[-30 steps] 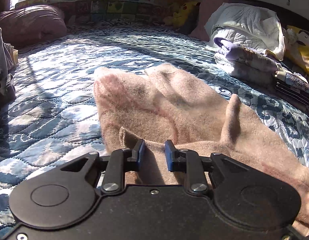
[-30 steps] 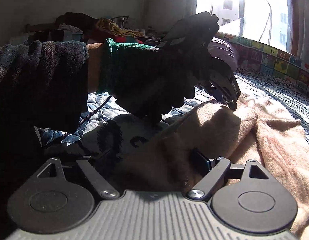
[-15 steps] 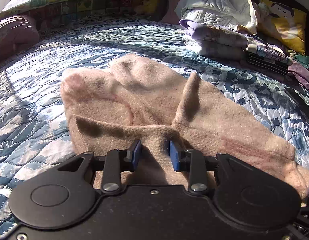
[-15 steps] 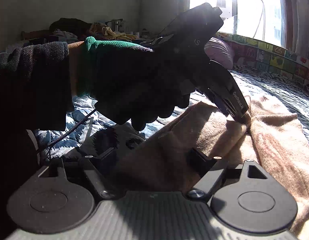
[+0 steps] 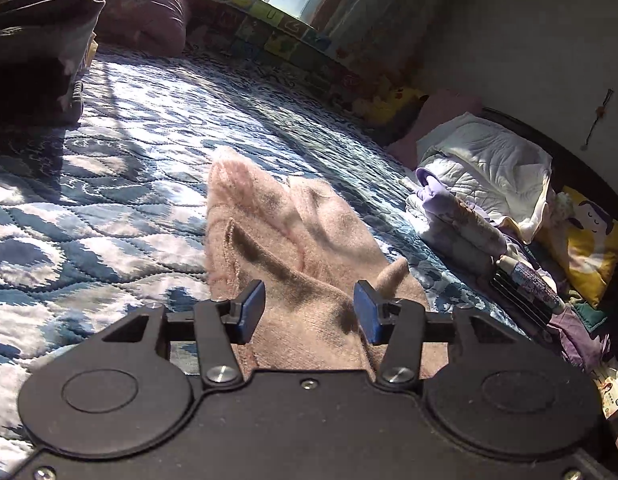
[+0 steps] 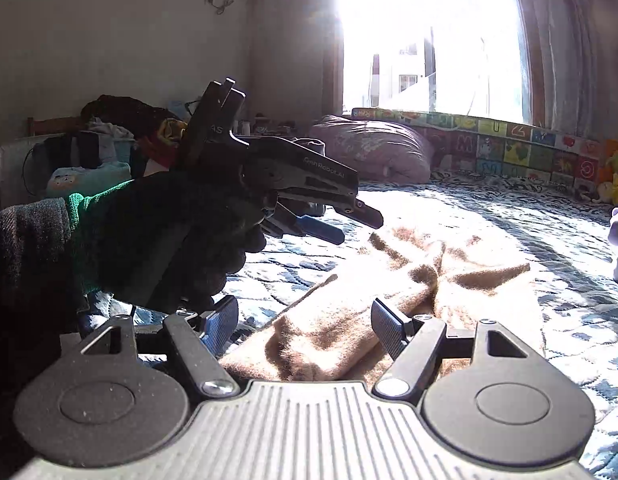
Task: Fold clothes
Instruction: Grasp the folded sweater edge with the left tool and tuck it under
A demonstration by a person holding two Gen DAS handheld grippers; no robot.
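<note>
Sunlight floods through a tall window (image 6: pixel 433 36) onto a blue quilted bed (image 5: pixel 121 184) below pale walls (image 6: pixel 109 28).

A bed (image 5: pixel 121 184) under a blue and white quilted cover fills both views. A tan fleece garment (image 5: pixel 293 248) lies rumpled on it at lower centre of the left wrist view. A mauve rolled quilt (image 5: pixel 145 12) sits at the upper left, with a dark folded pile (image 5: pixel 33 52) at the far left edge. At the right a stack of pale folded bedding (image 5: pixel 481 184) rests on the cover, beside what may be a yellow pillow (image 5: pixel 585 240), partly hidden. Yellow soft toys (image 5: pixel 393 100) sit by the far edge.
</note>
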